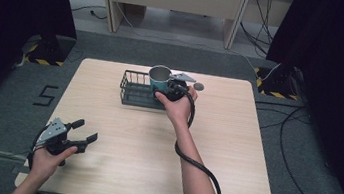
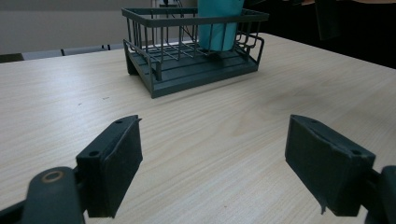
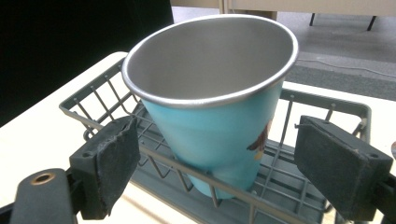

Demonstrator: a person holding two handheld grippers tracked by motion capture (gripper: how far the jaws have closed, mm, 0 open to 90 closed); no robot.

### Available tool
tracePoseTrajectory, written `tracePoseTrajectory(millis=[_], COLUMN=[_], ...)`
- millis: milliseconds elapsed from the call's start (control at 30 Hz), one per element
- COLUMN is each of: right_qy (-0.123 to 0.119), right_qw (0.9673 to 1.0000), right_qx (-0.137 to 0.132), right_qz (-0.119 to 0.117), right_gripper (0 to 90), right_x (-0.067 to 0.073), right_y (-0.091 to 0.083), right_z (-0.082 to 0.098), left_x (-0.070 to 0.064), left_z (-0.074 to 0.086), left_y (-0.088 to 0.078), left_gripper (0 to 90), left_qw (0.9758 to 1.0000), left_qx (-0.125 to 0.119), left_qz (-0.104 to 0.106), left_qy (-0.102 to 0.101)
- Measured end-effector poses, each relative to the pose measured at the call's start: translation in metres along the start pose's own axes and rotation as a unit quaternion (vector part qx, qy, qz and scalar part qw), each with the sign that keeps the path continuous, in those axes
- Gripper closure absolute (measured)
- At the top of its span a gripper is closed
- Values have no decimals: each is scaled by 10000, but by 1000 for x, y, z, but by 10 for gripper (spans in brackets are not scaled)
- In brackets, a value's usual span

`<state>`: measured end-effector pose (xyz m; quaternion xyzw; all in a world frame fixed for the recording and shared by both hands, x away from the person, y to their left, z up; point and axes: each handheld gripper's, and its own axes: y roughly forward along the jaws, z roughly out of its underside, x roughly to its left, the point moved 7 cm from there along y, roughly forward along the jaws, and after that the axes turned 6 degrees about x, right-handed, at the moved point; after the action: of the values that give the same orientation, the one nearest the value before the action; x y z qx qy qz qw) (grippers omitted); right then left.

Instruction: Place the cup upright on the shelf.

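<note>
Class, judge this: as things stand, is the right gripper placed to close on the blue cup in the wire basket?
Probably yes: the right gripper is open, a jaw on either side of the blue cup, though the wire basket's near rim runs between them.

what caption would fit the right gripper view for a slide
Open right gripper flanking a teal metal cup that sits tilted inside a dark wire basket.

In the left gripper view the blue cup (image 2: pixel 215 25) is cut off by the top edge, so its rim goes unseen, and the basket (image 2: pixel 187 56) bars cross its foot. In the right gripper view the cup's base sits behind the basket wire (image 3: pixel 224 186), and its brown print (image 3: pixel 262 137) turns out of sight. In the high view a small dark round thing (image 1: pixel 198 86) on the table (image 1: pixel 233 150) is too small to name, and the right hand-held gripper (image 1: pixel 173 88) hides its own jaws
</note>
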<state>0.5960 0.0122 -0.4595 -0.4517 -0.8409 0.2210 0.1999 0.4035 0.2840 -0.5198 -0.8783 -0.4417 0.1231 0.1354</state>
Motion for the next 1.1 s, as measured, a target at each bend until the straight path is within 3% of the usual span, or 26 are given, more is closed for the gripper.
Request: tracePoseTrajectory(millis=[433,733,1100], right_qy=[-77,-105,41], right_qw=[9996,9995,9998], right_qx=[-273,-274,-213], right_qz=[-74,-70,3], right_gripper=[153,154,156], right_x=[-2,-4,-19], right_y=[-30,-43,-65], right_z=[3,7,33], left_x=[0,0,-1], left_z=[0,0,0], left_y=[0,0,-1], left_gripper=[181,181,181], left_qw=[10000,10000,10000], left_qx=[3,0,0], left_qz=[-14,-23,-43], left_qy=[19,23,38])
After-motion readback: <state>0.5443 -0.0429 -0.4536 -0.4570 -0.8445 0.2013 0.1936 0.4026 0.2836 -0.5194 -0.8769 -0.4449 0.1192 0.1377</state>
